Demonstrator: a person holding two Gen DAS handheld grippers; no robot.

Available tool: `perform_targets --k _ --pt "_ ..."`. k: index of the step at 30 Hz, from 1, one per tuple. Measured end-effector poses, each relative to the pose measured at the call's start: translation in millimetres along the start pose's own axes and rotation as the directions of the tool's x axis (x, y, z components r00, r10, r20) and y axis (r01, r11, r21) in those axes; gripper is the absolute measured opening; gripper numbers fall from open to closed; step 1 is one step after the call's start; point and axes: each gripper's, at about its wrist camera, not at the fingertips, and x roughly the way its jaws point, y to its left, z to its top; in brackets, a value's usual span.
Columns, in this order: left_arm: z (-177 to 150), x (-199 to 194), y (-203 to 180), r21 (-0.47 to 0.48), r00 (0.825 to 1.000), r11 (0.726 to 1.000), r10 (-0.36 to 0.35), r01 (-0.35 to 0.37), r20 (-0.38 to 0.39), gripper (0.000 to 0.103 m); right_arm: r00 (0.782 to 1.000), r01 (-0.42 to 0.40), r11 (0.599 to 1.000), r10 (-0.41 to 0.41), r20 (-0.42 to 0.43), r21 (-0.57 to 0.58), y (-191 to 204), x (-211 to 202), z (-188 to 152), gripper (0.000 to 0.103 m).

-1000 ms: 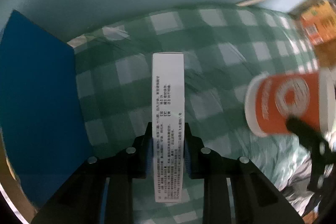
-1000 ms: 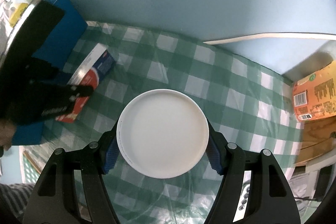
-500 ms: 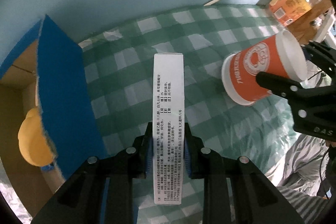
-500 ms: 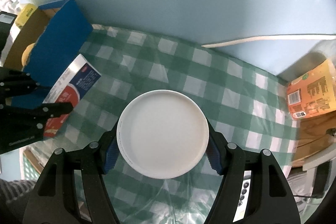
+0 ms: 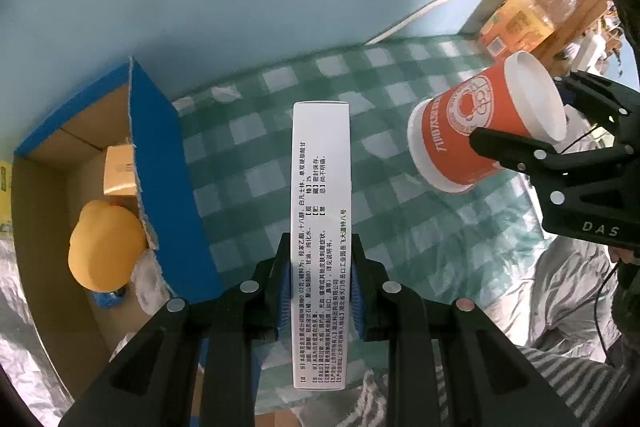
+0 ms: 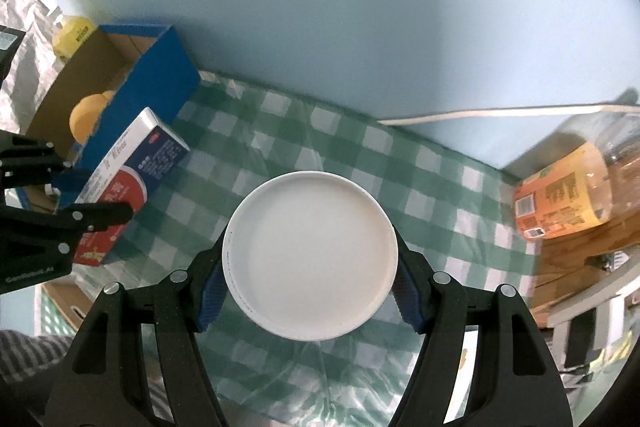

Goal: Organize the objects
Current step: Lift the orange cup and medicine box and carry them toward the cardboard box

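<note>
At frame bottom, our left claw (image 5: 320,291) pinches the box (image 5: 321,227) and our right claw (image 6: 310,291) squeezes the cup (image 6: 310,259), both above the bench (image 5: 280,163). The bin (image 5: 160,171) waits at left; overshooting could snag its torn wall.

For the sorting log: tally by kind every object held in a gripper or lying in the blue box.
Medicine cartons: 1, shut in the left gripper
Orange paper cups: 1, shut in the right gripper
Yellow round objects in the blue box: 1
Small tan cartons in the box: 1
Total: 4
</note>
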Motion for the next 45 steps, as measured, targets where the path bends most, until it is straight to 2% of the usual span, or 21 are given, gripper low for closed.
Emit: perform_targets --k 7,27,36,42,45 --pt "-0.6 -29.6 1.5 0.005 0.999 1.000 -0.002 0.001 0.040 0.025 0.999 -0.002 1.000 0.003 0.038 -0.022 5.3 -23.2 5.6 0.070" --pt "-18.2 -72.9 21.8 -0.064 0.996 0.998 -0.013 0.019 0.091 0.025 0.992 -0.040 0.997 0.047 0.121 -0.062 32.7 -81.6 20.4 0.070" --pt "-17.4 -91.8 25.9 -0.067 0.992 0.997 -0.020 0.029 0.128 0.025 0.988 -0.043 0.996 0.054 0.141 -0.081 41.2 -89.2 24.3 0.070" --pt "-23.2 -94.0 35.5 -0.087 0.992 0.996 -0.014 0.025 0.125 0.025 0.987 -0.053 0.993 0.067 0.144 -0.101 50.4 -88.1 27.2 0.070" --pt "-29.6 -86.7 39.1 -0.094 0.995 0.995 -0.031 0.040 0.099 0.026 0.990 -0.046 0.993 0.060 0.128 -0.108 53.7 -81.4 27.3 0.070"
